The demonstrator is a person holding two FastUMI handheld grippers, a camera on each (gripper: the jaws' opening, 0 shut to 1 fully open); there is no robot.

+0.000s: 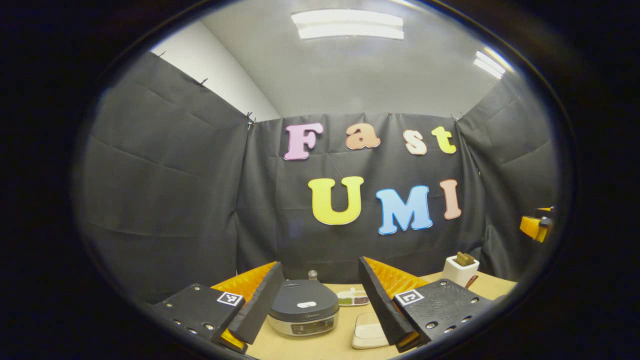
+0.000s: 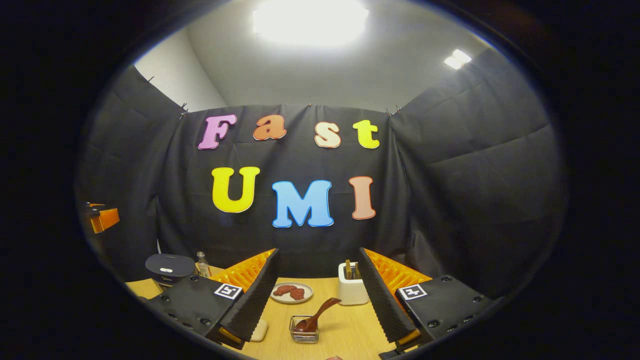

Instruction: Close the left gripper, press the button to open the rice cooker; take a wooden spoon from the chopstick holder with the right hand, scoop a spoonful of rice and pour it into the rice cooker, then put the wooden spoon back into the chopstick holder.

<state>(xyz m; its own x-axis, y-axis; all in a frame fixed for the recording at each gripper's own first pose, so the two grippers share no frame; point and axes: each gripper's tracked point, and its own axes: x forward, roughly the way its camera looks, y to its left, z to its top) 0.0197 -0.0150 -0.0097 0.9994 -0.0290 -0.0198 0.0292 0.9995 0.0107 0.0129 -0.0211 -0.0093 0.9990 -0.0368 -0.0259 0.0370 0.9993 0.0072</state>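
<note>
The left gripper (image 1: 320, 305) hangs with its jaws spread wide and nothing between them, and the cooker (image 1: 303, 306) sits straight ahead of it on the table (image 1: 492, 285), lid down, framed in the gap. So the left is the nearer tool (its fingers must close before the press, I'd judge). The right gripper (image 2: 317, 305) is also spread and empty, facing the holder (image 2: 351, 290), with a spoon (image 2: 316, 315) resting in a small glass dish just before it.

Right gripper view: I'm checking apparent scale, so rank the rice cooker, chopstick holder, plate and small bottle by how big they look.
1. rice cooker
2. chopstick holder and plate, too alike to rank
3. small bottle
</note>
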